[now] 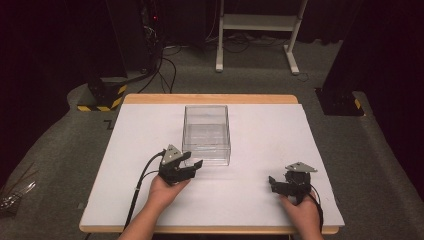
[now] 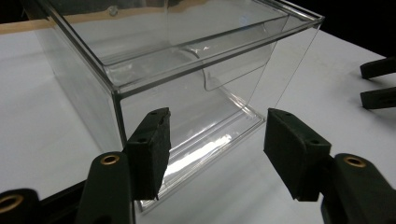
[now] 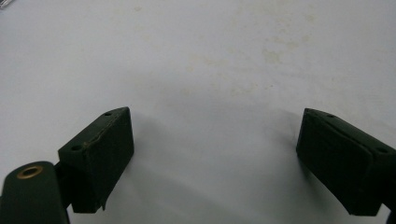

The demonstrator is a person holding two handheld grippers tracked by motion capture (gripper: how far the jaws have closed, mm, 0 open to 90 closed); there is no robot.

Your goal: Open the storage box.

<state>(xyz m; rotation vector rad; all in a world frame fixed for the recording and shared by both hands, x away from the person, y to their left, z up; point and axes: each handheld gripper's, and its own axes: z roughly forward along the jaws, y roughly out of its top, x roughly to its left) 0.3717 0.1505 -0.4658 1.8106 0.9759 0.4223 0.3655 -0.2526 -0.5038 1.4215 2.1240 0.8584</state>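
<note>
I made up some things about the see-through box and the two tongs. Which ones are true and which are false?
1. The clear box is empty. True.
2. The left tongs are squeezing the box. False: they are open, just beside its near corner.
3. The right tongs are open over the bare white table. True.
4. The box lies tipped on its side. False: it stands upright.
5. The right tongs hold a ball. False: they hold nothing.

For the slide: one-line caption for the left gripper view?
Left gripper, jaws open, faces a clear plastic box on the white table.
</note>
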